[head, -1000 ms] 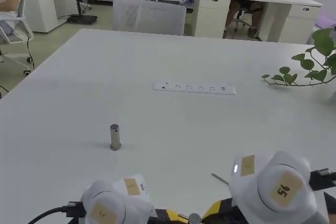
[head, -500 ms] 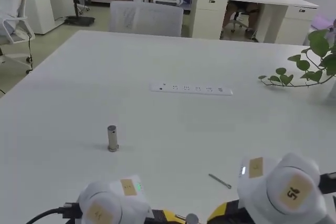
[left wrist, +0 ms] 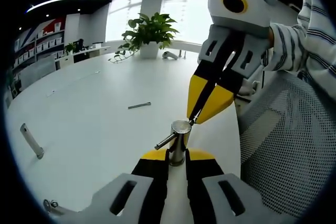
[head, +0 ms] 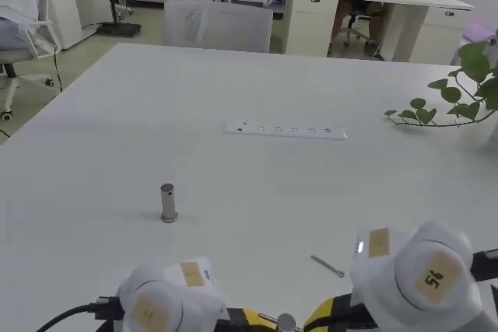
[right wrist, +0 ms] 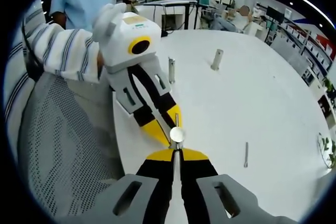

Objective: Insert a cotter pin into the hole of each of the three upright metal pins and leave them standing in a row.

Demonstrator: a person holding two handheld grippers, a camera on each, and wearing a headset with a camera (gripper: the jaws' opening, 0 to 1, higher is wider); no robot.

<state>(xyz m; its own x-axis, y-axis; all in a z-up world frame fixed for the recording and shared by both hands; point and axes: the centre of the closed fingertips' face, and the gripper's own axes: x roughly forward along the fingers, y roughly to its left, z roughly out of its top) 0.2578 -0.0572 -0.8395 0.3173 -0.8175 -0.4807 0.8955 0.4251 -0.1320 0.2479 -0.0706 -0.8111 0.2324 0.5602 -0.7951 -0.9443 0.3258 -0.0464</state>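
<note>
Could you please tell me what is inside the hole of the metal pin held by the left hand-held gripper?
A cotter pin passes through the metal pin; one end sticks out, the other meets the right hand-held gripper. Its middle is hidden inside.

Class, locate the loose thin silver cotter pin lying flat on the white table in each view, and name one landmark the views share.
Head view: the loose thin silver cotter pin lies lower right of centre.
Left gripper view: it lies left of centre, above the jaws.
Right gripper view: it lies right of the jaws.
Shared landmark: the upright grey metal pin clamped in the left gripper.
</note>
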